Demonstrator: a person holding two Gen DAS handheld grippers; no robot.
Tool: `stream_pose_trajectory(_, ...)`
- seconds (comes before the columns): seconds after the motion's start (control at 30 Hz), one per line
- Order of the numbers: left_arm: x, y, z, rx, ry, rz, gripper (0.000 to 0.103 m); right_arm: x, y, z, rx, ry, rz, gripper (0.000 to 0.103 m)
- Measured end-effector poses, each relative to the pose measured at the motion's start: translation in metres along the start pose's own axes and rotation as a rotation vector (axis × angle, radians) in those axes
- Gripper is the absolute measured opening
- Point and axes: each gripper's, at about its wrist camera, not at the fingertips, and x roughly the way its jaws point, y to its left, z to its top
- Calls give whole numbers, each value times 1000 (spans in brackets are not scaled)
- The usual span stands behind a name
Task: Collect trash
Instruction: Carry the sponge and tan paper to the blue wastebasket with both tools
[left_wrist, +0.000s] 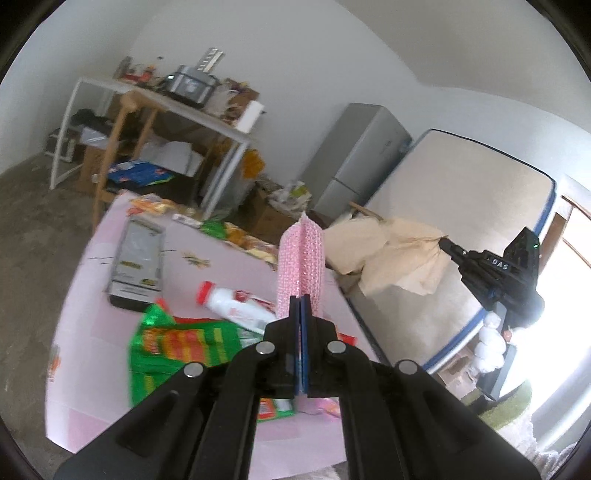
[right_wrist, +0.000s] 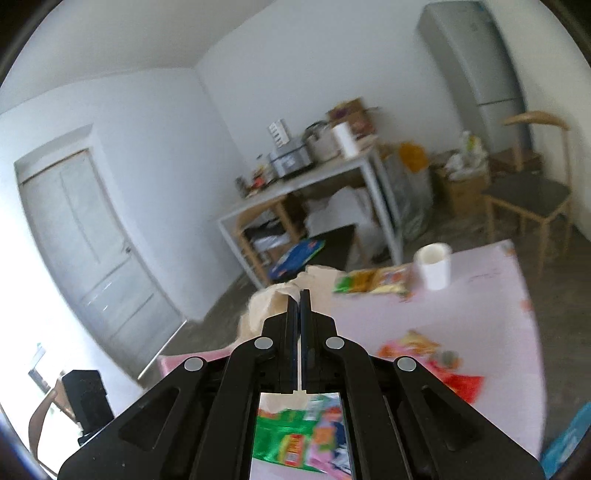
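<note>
My left gripper (left_wrist: 300, 300) is shut on a strip of pink bubble wrap (left_wrist: 301, 258) that stands up above the pink table (left_wrist: 85, 332). Beneath it lie a green snack bag (left_wrist: 173, 343), a white bottle with a red cap (left_wrist: 236, 306) and a grey packet (left_wrist: 136, 258). At the right of the left wrist view, my right gripper (left_wrist: 445, 243) is shut on crumpled beige paper (left_wrist: 391, 251). In its own view the right gripper (right_wrist: 299, 295) pinches that beige paper (right_wrist: 266, 306). Beyond it are a white paper cup (right_wrist: 434, 264) and a yellow-green wrapper (right_wrist: 373, 280).
Orange and red wrappers (right_wrist: 436, 354) lie on the table's right part. A white-framed table (left_wrist: 207, 118) with appliances stands behind, next to a grey fridge (left_wrist: 362, 155). A mattress (left_wrist: 461, 192) leans on the wall. A wooden chair (right_wrist: 528, 199) and a door (right_wrist: 85, 236) are also there.
</note>
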Motion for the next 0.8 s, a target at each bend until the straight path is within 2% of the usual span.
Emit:
stream_pose_trajectory(0.23, 26, -51, -13, 67, 69, -95, 0, -66, -52, -12, 70, -61, -135, 0)
stream_pose_trajectory(0.4, 42, -84, -22, 93, 138, -202, 0, -99, -82, -26, 145, -98, -233, 0)
stream_pose_trajectory(0.63, 57, -122, -40, 64, 290, -407, 0, -124, -133, -59, 253, -98, -353, 0)
stream_pose_trajectory(0.8, 49, -135, -49, 61, 352, -480, 0, -127, -164, -80, 327, -76, -398, 0)
